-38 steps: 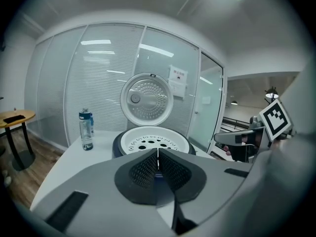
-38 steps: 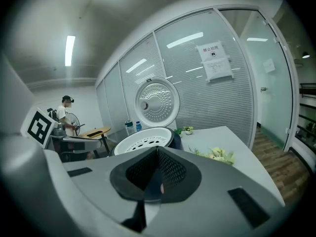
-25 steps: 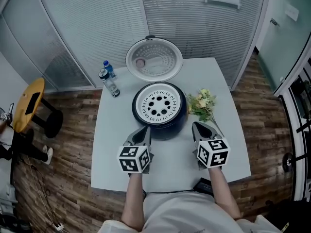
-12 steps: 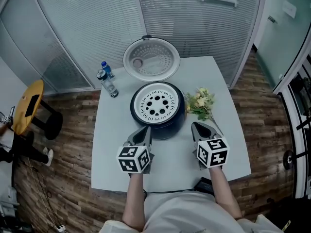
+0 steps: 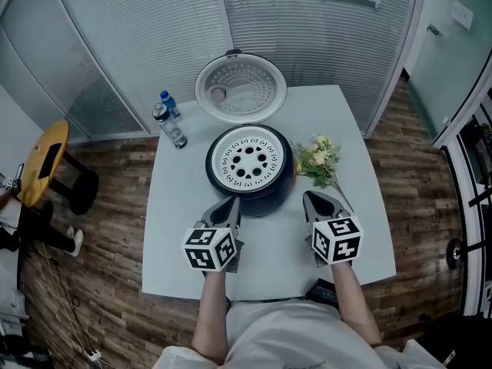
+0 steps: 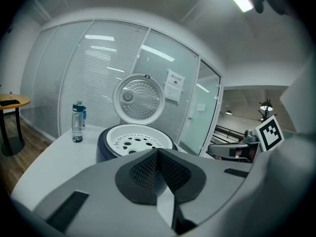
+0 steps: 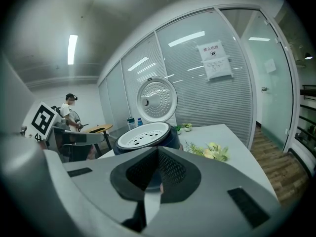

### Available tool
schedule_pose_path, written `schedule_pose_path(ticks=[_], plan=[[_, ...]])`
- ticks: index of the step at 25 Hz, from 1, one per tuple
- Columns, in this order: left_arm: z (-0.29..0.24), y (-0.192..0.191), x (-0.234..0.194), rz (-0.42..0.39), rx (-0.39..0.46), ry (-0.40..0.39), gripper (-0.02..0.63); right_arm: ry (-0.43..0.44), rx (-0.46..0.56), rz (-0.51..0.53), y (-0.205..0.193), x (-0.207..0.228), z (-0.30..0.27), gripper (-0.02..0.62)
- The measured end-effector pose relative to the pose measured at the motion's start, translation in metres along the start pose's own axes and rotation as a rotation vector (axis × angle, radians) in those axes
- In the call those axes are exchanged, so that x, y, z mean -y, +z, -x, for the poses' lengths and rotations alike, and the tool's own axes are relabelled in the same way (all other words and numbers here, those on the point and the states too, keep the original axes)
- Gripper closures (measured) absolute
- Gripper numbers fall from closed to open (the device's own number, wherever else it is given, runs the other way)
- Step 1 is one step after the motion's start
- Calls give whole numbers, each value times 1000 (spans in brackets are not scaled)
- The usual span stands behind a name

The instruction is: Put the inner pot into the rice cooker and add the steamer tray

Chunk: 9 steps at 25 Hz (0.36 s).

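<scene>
Tabletop (image 5: pixel 177 206), pale grey and square, is carrying everything I am working over, and it is taking up the middle of the head view. Beyond its left edge a yellow-topped stool (image 5: pixel 44 164) is standing on the wooden floor.

At the table's centre the dark rice cooker (image 5: pixel 265 201) is sitting with its round lid (image 5: pixel 241 88) swung up and back, showing me its dimpled inner face. The white steamer tray (image 5: pixel 249 160), pierced with a ring of holes, is lying flat in the cooker's mouth and covering it, so I cannot make out the inner pot beneath it.

I am holding my two tools side by side on the near side of the cooker, both pointing toward it and tilting gently down. My left gripper (image 5: pixel 229 204) is hovering just in front of the cooker's near wall, with its jaws pressed together on nothing. My right gripper (image 5: pixel 311 199) is hanging just to the right of the cooker's wall, and its jaws are likewise meeting pad to pad and empty.

Right of the cooker a small bunch of pale flowers (image 5: pixel 317 162) is lying on the table, near my right tool's tip. At the far left corner two bottles (image 5: pixel 173 133) are standing upright close together.
</scene>
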<state>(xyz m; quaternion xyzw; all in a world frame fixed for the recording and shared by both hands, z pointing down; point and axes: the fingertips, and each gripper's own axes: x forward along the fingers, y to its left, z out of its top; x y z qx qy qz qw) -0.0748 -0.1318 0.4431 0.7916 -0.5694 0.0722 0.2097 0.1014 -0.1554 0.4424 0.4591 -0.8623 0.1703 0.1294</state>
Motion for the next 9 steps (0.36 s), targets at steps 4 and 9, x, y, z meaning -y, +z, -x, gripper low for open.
schedule_pose_path(ticks=[4, 9], plan=[[-3, 1, -2, 12, 0, -7, 597, 2, -3, 5, 2, 2, -3, 578], [-7, 10, -5, 17, 27, -14, 595, 11, 13, 21, 11, 6, -8, 579]])
